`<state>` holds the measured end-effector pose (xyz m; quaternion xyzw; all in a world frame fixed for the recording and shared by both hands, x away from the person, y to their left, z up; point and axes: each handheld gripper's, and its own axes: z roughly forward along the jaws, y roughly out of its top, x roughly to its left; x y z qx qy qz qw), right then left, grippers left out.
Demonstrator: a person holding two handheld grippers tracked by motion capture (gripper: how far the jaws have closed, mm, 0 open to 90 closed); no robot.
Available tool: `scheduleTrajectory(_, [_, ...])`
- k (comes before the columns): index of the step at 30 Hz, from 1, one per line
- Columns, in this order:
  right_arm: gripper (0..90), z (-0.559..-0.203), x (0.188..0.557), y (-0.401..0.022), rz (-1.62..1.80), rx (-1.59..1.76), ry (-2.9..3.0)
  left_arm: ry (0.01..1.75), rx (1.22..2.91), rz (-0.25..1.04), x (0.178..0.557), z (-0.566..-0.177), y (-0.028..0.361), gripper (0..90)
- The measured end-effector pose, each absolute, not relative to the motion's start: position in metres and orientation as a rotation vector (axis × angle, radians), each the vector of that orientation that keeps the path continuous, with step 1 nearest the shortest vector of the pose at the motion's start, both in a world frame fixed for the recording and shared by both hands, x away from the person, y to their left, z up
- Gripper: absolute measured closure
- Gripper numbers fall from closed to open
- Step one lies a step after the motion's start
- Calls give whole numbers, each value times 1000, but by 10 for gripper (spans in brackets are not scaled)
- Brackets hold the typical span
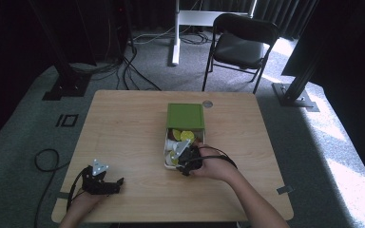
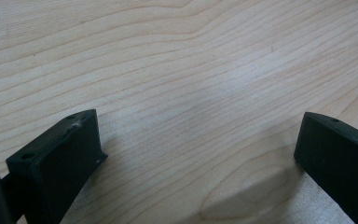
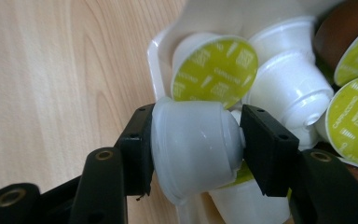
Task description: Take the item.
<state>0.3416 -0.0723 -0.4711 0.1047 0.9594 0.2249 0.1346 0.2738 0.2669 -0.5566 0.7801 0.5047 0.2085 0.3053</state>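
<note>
A white tray (image 1: pixel 167 164) holding several coffee capsules slides out from under a green box (image 1: pixel 185 116) at the middle of the wooden table (image 1: pixel 123 128). My right gripper (image 3: pixel 196 140) is shut on a white capsule (image 3: pixel 191 144), squeezed between both pads over the tray's near corner (image 3: pixel 154 51). Other white capsules with lime-green foil lids (image 3: pixel 214 70) lie behind it, and a brown one (image 3: pixel 340 28) is at the far side. In the high view my right gripper (image 1: pixel 186 159) sits over the tray. My left gripper (image 1: pixel 119 183) rests open on the bare wood (image 2: pixel 191 93) near the front left.
A small round metal disc (image 1: pixel 207 103) is set in the table beside the green box. A black chair (image 1: pixel 240 45) and a white stand (image 1: pixel 176 33) are on the carpet beyond the table. Cables (image 1: pixel 47 159) trail over the floor at the left.
</note>
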Motion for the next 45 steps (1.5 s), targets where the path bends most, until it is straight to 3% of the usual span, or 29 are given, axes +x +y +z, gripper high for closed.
scheduleTrajectory(24, [485,-450,336,-113,1202,643,2470,1336,2065,552,274,-557,267,15])
scheduleTrajectory(45, [486,-435,355,-147,1407,866,2130,1335,2069,551,274,-557,267,15])
